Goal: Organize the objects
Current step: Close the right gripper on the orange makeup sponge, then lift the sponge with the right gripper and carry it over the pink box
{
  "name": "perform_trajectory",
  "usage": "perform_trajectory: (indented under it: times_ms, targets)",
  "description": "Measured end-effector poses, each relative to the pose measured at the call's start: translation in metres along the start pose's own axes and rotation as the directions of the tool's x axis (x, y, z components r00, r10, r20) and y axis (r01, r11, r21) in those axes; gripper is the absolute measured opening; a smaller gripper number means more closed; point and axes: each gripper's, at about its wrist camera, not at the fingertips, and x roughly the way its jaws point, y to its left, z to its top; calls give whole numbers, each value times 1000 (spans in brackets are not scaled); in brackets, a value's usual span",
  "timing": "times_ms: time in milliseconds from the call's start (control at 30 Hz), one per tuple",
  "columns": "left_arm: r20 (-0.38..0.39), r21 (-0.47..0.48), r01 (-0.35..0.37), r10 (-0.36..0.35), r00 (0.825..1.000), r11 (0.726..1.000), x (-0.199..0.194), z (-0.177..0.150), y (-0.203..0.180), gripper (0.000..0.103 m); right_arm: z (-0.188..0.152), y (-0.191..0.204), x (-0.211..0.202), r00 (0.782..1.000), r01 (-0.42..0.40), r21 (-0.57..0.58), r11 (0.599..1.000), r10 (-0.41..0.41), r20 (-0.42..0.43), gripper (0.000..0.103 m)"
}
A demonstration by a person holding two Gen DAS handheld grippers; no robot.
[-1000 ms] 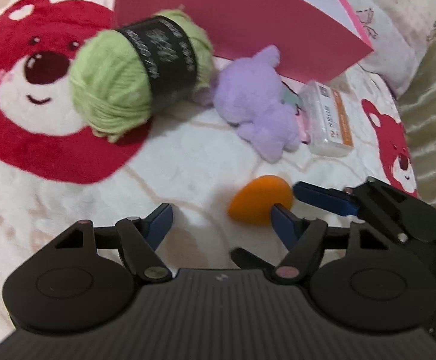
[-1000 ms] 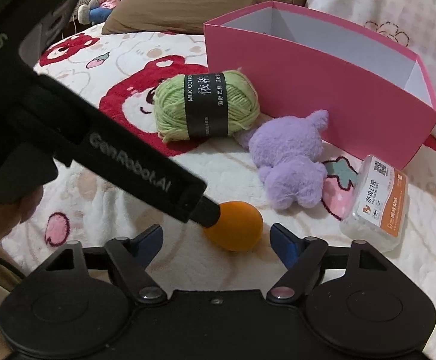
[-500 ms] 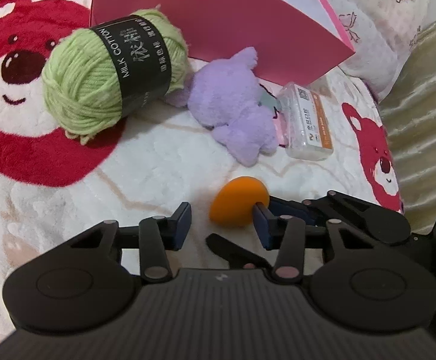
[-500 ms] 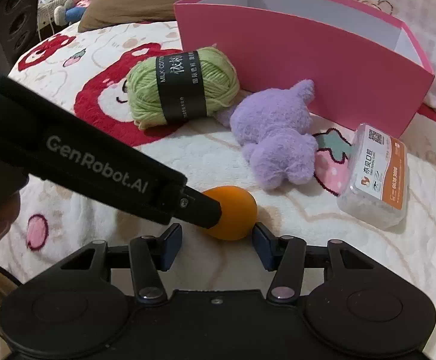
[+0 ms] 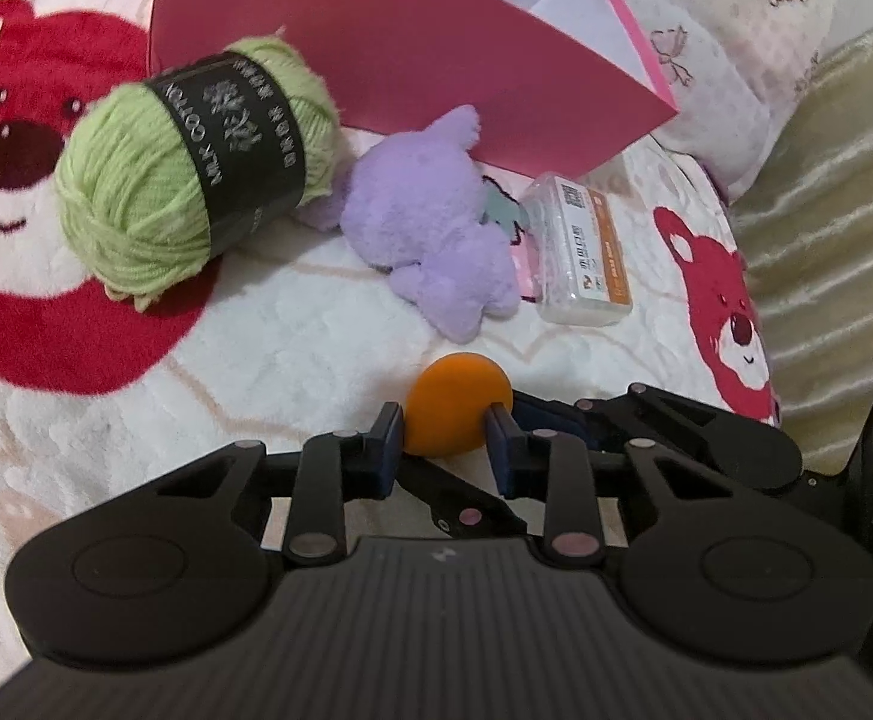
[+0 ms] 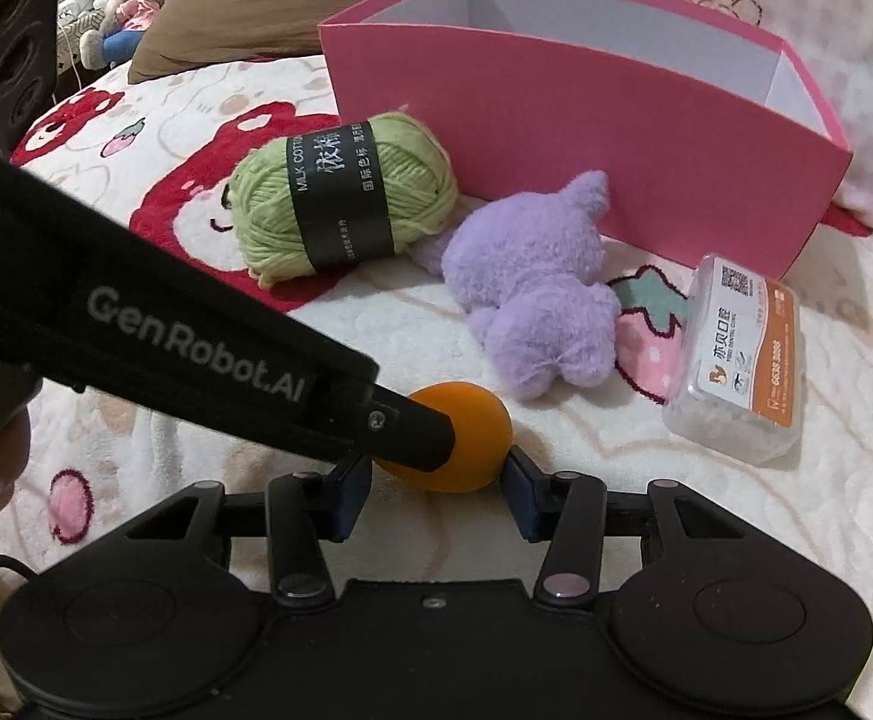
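An orange egg-shaped sponge lies on the bear-print blanket. My left gripper is shut on it, both blue pads touching its sides. My right gripper also has its pads against the same sponge from the other side. Behind it lie a purple plush toy, a green yarn ball with a black band and a clear floss box with an orange label. An open pink box stands at the back.
The left gripper's black body crosses the right wrist view from the left. A brown pillow and soft toys lie beyond the box. The bed edge and a beige curtain are on the right.
Both grippers have closed in on the orange sponge; their jaws went from wide open to pressing on its sides. The other objects have not moved.
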Motion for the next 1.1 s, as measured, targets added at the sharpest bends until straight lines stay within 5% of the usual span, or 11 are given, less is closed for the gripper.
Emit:
perform_trajectory:
  times_ms: [567, 1100]
  targets:
    - [57, 92, 54, -59, 997, 994, -37, -4, -16, 28, 9, 8, -39, 997, 22, -81, 996, -15, 81, 53]
    - [84, 192, -38, 22, 996, 981, -61, 4, -47, 28, 21, 13, -62, 989, 27, -165, 986, -3, 146, 53]
